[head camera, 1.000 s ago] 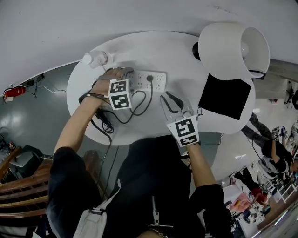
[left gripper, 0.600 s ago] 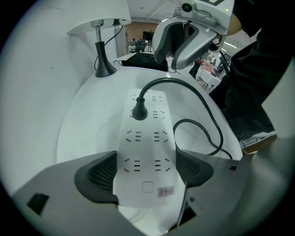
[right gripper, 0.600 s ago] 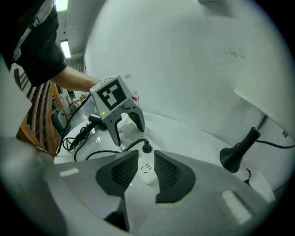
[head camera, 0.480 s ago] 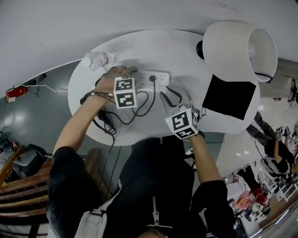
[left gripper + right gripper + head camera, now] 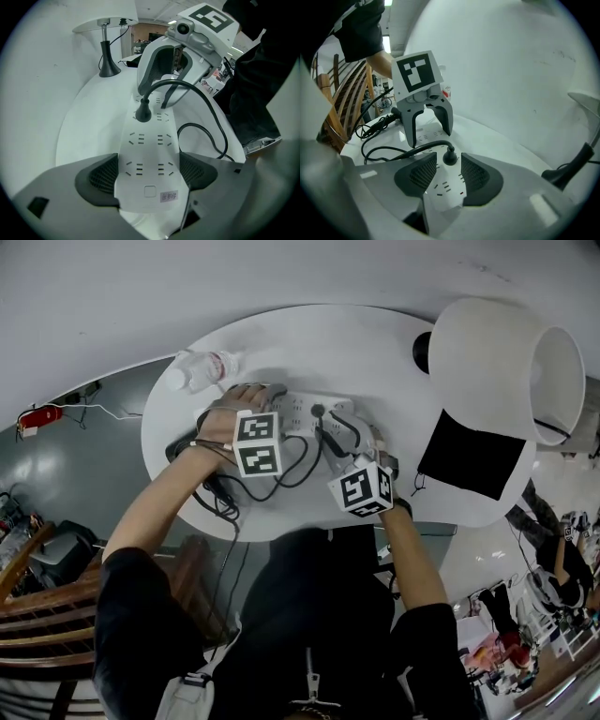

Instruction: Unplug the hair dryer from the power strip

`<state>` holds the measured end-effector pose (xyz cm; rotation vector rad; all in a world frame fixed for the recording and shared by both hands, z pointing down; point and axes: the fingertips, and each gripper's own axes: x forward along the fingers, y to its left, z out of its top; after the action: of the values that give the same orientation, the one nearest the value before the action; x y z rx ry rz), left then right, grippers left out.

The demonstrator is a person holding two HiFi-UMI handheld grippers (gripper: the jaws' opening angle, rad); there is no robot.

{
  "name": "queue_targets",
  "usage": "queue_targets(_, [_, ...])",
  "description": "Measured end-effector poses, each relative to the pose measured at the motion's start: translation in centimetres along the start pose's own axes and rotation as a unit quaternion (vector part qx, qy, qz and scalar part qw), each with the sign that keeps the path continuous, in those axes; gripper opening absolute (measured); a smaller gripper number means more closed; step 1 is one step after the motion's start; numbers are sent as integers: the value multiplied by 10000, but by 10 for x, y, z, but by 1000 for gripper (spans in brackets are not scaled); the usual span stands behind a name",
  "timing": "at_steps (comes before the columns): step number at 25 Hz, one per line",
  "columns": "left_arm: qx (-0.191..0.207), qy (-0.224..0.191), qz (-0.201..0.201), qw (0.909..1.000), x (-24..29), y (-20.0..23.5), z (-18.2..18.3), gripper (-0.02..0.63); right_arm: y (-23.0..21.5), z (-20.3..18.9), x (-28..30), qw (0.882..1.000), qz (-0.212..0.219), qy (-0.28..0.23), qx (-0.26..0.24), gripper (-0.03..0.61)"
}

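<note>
A white power strip lies on the round white table. One black plug stands in it, and its black cord loops toward the table's near left edge. My left gripper straddles the strip's left end. In the left gripper view its pads lie against both long sides of the strip. My right gripper has just been opening. The plug stands between its fingertips with a gap on each side. In the head view the right gripper is at the plug.
A lamp with a big white shade and a black base stands at the right. A black square sheet lies below it. A plastic bottle lies at the table's far left. A wooden chair stands beside the table.
My right gripper has come down and forward to the plug, has rolled, and its jaws stand wider. The left gripper has stayed on the strip's end.
</note>
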<state>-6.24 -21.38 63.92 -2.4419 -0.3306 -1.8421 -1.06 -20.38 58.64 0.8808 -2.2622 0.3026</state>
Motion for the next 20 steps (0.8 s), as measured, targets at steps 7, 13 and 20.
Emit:
queue_targets(7, [-62, 246, -3, 9997, 4, 1, -1, 394, -6, 7, 17, 9997, 123, -152, -130, 125])
queue_targets(13, [-102, 243, -139, 9996, 5, 1, -2, 402, -4, 12, 20, 9995, 253, -191, 5, 79])
queue_targets(20, [-162, 294, -124, 9994, 6, 1, -2, 402, -5, 13, 22, 9994, 294, -153, 90, 69])
